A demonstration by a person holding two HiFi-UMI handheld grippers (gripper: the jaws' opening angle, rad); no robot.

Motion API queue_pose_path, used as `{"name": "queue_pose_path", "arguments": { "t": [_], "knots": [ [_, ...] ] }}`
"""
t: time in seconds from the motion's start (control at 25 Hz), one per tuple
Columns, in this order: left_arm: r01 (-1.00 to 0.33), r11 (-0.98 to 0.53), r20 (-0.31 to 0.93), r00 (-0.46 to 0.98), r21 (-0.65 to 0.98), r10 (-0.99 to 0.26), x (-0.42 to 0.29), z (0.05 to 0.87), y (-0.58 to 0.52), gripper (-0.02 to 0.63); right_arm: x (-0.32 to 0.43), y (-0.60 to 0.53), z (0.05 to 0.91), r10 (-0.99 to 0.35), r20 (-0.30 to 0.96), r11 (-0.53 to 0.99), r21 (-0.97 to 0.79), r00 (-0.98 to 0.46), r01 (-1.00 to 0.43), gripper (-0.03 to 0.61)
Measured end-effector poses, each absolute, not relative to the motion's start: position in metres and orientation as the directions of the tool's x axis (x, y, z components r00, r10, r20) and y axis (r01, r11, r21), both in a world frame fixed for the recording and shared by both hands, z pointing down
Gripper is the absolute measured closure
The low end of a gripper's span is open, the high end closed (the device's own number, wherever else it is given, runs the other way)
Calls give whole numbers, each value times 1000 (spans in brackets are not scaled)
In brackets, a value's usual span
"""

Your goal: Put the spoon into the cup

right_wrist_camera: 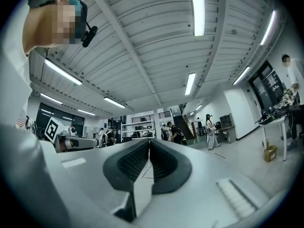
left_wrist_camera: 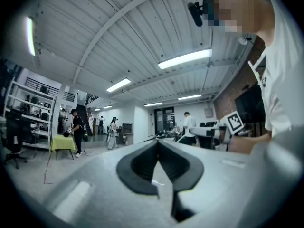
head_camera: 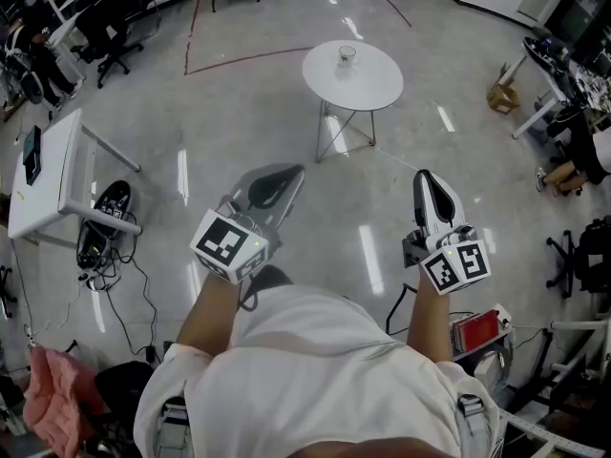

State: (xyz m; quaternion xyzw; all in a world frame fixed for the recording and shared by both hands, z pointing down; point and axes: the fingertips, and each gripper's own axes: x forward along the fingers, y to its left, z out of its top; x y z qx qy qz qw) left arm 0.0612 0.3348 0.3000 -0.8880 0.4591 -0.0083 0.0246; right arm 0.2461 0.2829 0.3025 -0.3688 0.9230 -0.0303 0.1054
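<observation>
A small clear cup (head_camera: 347, 55) stands on a round white table (head_camera: 377, 84) some way ahead of me on the floor. No spoon can be made out in any view. My left gripper (head_camera: 286, 175) is held in the air at waist height, far short of the table, jaws closed together with nothing between them. My right gripper (head_camera: 427, 177) hangs level with it to the right, also shut and empty. In the left gripper view the jaws (left_wrist_camera: 158, 141) meet at their tips and point across the room. The right gripper view shows its jaws (right_wrist_camera: 149, 140) touching likewise.
A white desk (head_camera: 57, 175) stands at the left with cables and a dark bag under it. Office chairs (head_camera: 110, 27) sit at the far left. A cardboard box (head_camera: 503, 95) and another desk are at the right. A red case (head_camera: 474, 330) lies near my right side. People stand in the distance.
</observation>
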Motion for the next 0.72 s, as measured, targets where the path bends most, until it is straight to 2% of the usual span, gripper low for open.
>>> {"name": "queue_pose_path", "arguments": {
  "t": [0.52, 0.72],
  "knots": [
    [-772, -634, 23, 634, -37, -773, 71, 316, 193, 614, 259, 157, 318, -750, -158, 661, -178, -642, -729, 566],
    [-742, -670, 30, 669, -26, -743, 43, 318, 118, 614, 229, 88, 312, -782, -124, 623, -156, -611, -766, 566]
  ]
}}
